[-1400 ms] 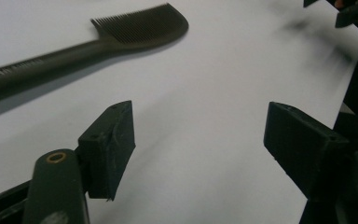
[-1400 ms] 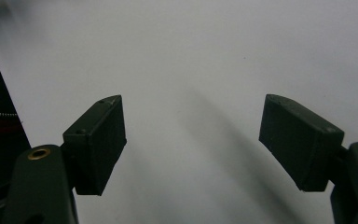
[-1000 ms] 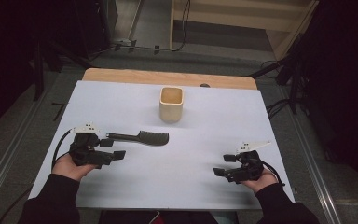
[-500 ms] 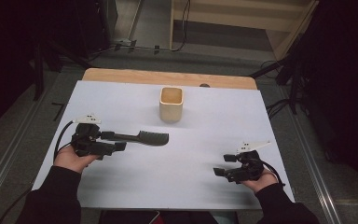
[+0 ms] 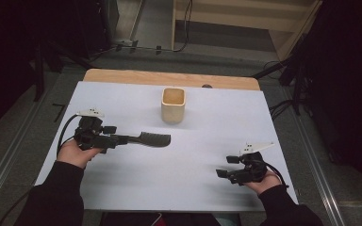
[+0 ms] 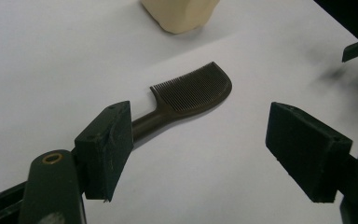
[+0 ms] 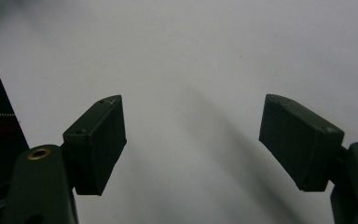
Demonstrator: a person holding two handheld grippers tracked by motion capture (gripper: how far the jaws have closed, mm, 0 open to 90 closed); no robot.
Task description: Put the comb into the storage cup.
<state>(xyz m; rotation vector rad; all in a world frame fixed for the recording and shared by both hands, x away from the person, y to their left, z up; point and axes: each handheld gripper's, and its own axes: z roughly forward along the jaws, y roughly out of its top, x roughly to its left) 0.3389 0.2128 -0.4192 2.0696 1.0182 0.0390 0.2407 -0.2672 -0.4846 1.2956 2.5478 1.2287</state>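
Here your left claw (image 6: 199, 149) stands wide open with nothing pressed between its pads, its jaws straddling the handle end of the dark comb (image 6: 193, 93), which lies flat on the white surface (image 5: 207, 160) just in front of the beige cup (image 5: 173, 105) and a little to its left. Your right claw (image 7: 193, 140) is also open and empty, low over bare surface, well to the right of the cup and nearer to you than the comb.
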